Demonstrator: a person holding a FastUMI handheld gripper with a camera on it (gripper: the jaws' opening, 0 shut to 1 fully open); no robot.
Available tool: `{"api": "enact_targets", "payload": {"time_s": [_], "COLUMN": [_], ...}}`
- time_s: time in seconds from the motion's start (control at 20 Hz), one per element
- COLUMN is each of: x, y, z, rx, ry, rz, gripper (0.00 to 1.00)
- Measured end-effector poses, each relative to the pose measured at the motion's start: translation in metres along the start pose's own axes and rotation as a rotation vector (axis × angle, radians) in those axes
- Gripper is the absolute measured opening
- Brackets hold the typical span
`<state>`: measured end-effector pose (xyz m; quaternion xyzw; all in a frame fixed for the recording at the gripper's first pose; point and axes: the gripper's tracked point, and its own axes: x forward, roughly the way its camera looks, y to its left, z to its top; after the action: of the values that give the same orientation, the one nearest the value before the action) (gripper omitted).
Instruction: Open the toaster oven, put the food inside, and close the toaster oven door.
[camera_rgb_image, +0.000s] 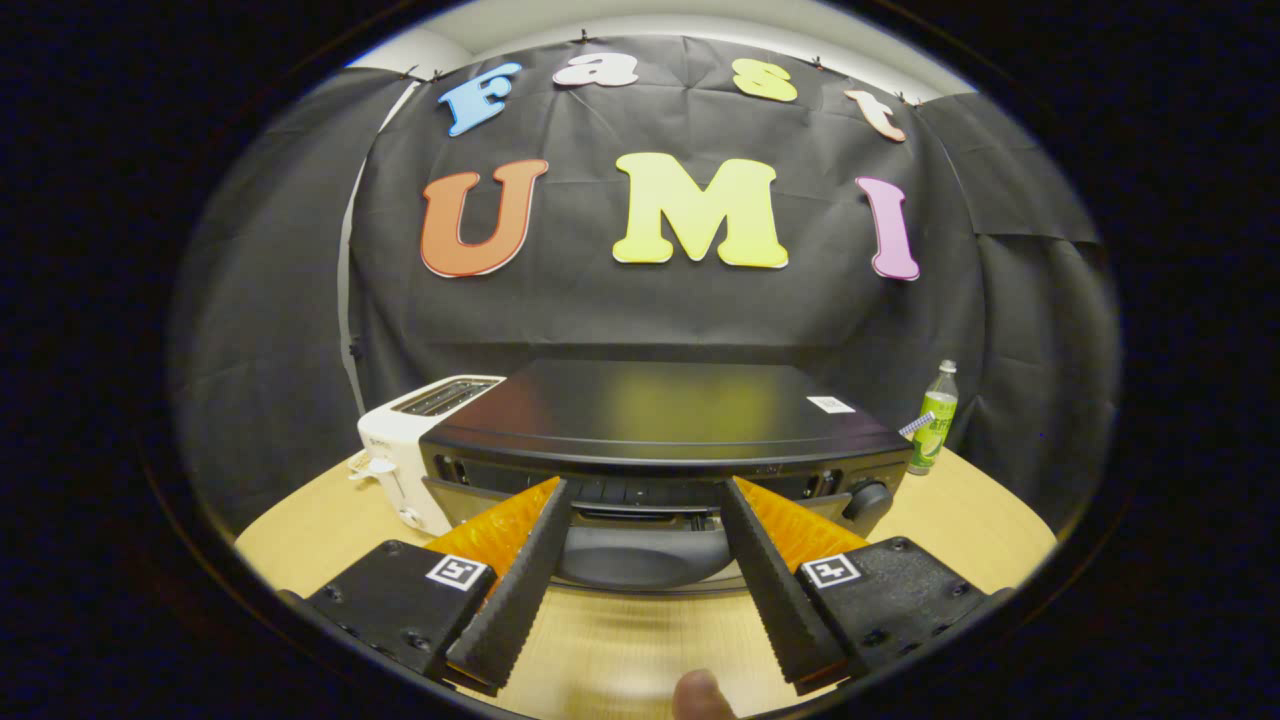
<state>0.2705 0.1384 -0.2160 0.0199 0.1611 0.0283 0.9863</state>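
Gripper view looks forward along the two black ribbed fingers (520, 590), which spread wide apart toward the camera and close in somewhat at their tips. The gripper (645, 488) stands open and holds nothing; between the fingers there is only bare table and the front of the oven. Each finger runs back to a black block bearing a small square marker, with orange parts showing just outside the fingers.

The toaster oven (660, 420) sits on the table (960, 510) just ahead of the fingertips, which reach up to the top of its door. It is black, with a flat glossy top that carries a small white label near its far right corner. A knob (866, 498) stands at the right end of its front. The door (640, 550) shows between the fingers as a dark rounded pane below a row of slots; whether it is fully closed cannot be told from this angle.

A white toaster (405, 455) stands just beside the oven on the left, its slots facing up. A green bottle (935, 420) with a white cap stands upright on the table behind the oven's right corner, near the black cloth wall.

A fingertip (700, 695) shows below the fingers, near the camera, over the light wooden table.
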Motion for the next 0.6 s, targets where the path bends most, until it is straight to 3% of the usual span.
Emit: {"api": "enact_targets", "payload": {"time_s": [0.35,0.6], "x": [-0.042,-0.067], "y": [0.000,0.002], "z": [-0.040,-0.081], "rx": [-0.040,-0.072], "ry": [0.159,0.294], "rz": [-0.016,0.029], "gripper": [0.98,0.97]}}
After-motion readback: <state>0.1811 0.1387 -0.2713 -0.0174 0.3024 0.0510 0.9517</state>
